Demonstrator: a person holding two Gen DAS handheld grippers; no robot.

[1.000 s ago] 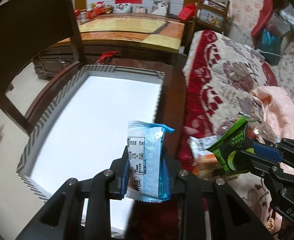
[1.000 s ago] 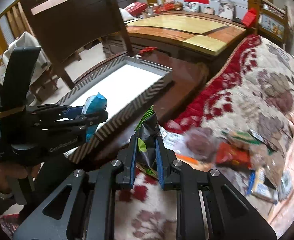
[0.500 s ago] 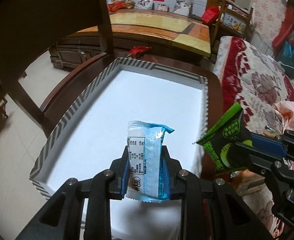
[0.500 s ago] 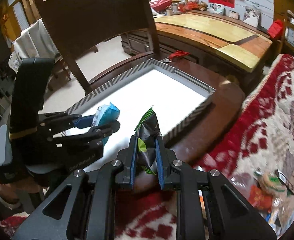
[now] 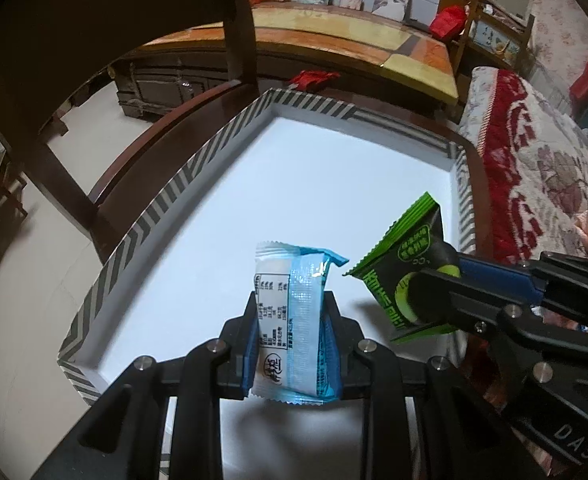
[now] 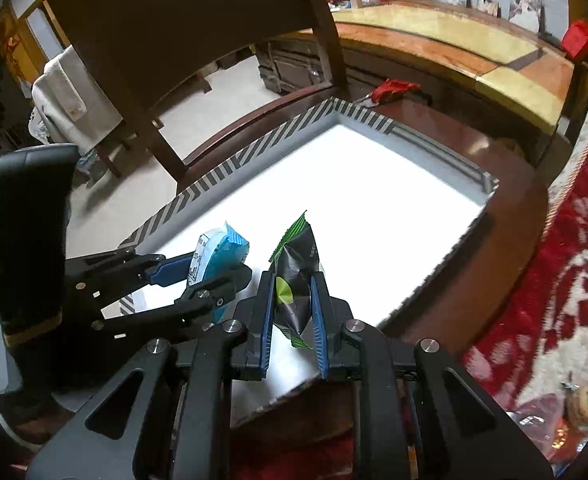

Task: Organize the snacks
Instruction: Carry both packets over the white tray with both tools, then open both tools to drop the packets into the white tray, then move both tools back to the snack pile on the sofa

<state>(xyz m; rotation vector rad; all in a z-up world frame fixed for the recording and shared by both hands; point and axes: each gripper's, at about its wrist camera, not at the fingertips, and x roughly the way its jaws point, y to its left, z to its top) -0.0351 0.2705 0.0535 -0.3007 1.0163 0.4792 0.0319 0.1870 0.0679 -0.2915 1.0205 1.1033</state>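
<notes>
- While the left claw (image 5: 291, 354) is clenched on the blue snack packet (image 5: 294, 320), the packet stands upright, with its long axis vertical and its crimped top edge pointing up above the white floor of the tray (image 5: 165, 200).
- The printed label side of this packet faces the left wrist camera, and its lower half sits between the two blue pads.
- The right claw (image 6: 291, 316) is grasping the green snack packet (image 6: 296, 276); this packet is also held nearly upright, the green crimped end on top and leaning a little toward the far side of the tray.
- In the left wrist view the green packet (image 5: 404, 276) appears tilted, and its upper corner reaches toward the right wall of the tray.
- Both packets hang over the near part of the tray, just beside each other but apart, the blue one (image 6: 217, 256) nearer the left wall.
- The tray has walls with grey and white stripes, and inside it I see only the white floor; no snack lies in it.
- Most of the tray floor beyond the two packets is open.
- The tray rests on a dark wooden desk (image 6: 506, 200); a wooden chair (image 6: 197, 32) stands behind the tray's left wall.
- To the right of the tray a red patterned cloth (image 6: 566, 264) covers a sofa, and some other snacks (image 6: 582, 404) lie on it, blurred.
</notes>
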